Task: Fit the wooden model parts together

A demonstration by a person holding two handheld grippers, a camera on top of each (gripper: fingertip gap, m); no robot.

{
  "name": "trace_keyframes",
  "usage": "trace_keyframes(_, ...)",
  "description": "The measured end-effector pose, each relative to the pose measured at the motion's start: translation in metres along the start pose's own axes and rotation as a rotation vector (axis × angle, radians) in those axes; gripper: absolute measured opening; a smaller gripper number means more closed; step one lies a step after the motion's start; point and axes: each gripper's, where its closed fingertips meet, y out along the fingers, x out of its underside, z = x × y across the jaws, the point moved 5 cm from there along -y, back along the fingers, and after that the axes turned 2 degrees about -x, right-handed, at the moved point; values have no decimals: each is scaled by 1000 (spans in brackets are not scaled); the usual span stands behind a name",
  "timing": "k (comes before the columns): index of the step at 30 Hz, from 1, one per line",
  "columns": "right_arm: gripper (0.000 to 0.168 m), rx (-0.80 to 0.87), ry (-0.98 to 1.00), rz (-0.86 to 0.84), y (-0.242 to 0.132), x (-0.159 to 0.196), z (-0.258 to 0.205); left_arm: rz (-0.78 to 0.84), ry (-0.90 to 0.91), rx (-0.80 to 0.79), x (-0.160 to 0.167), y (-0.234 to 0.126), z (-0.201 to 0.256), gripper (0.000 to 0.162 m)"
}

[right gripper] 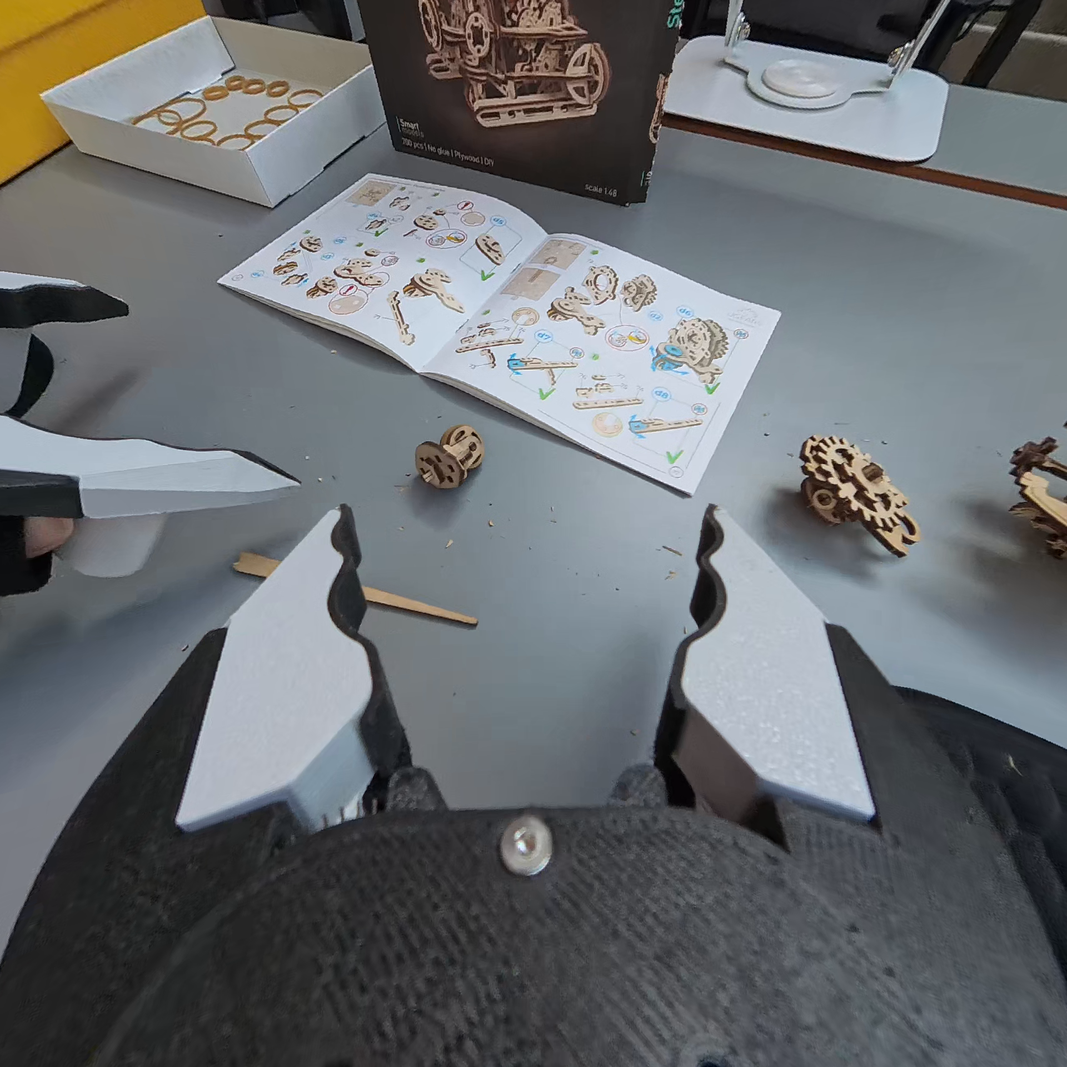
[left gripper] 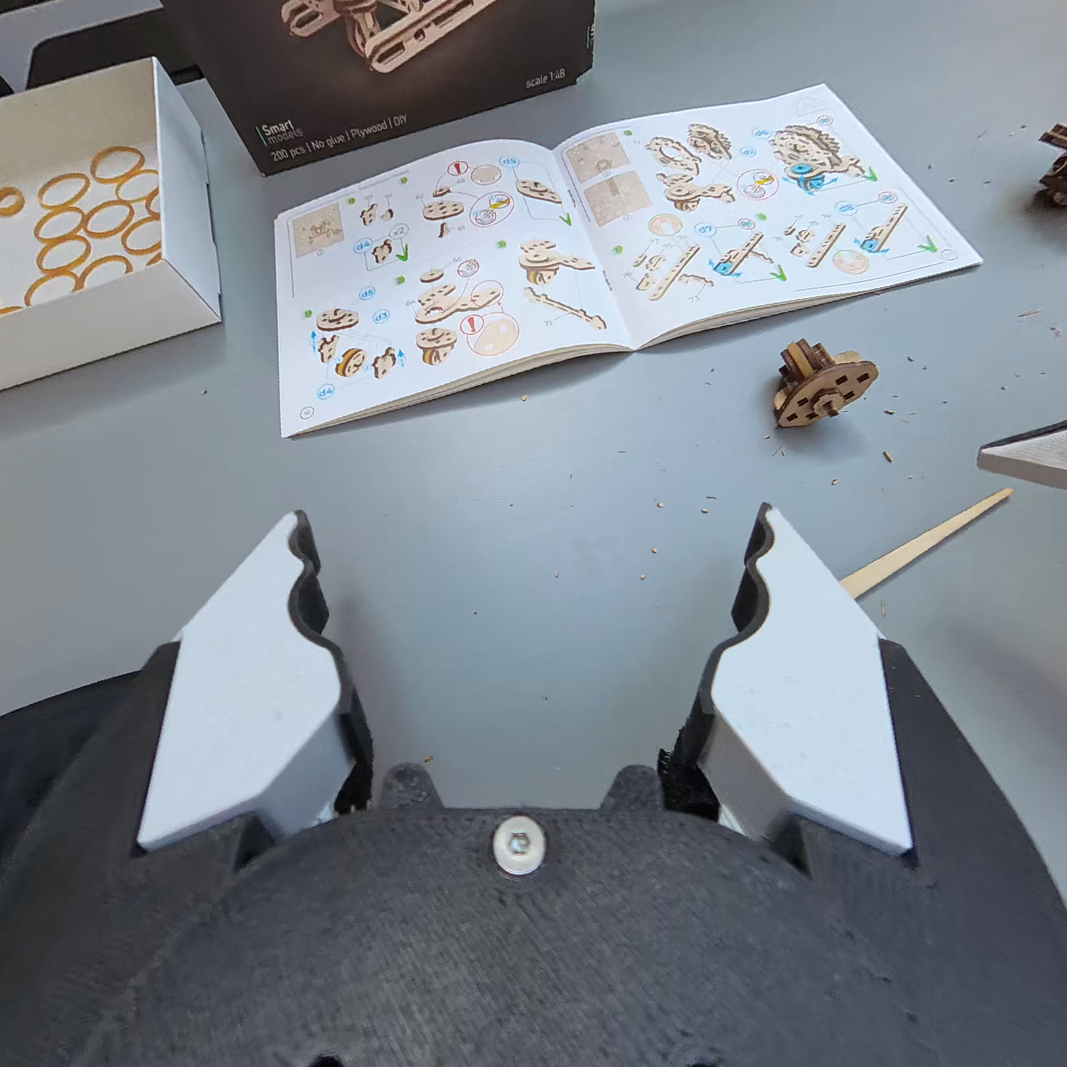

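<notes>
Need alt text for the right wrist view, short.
The right gripper hangs open and empty over a grey table, with a small wooden spool and a flat wooden stick lying just ahead. Beyond lie an open instruction booklet, the kit box and a white tray of rubber bands; a gear assembly sits right, the left gripper enters left.

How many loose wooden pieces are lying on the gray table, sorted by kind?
Small spool-shaped assembly: 1
Gear assembly: 1
Partly cropped assembly at the right edge: 1
Flat wooden stick: 1
Total: 4
</notes>
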Motion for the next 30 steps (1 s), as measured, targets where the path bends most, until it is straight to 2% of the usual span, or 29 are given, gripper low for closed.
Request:
trace_keyframes(1,118,-2,19,-6,3,2,-3,-6,9,-20,0,1,0,144)
trace_keyframes(9,130,47,47,-156,26,22,-7,-57,7,-71,1,9,3,149)
trace_keyframes(11,140,41,70,-203,31,26,-5,-80,8,-76,3,11,3,151)
trace_keyframes(17,151,85,65,-237,35,27,3,-161,-94,-10,10,19,-3,157)
trace_keyframes(30,151,90,59,-240,38,26,4,-177,-102,-39,9,24,-6,158)
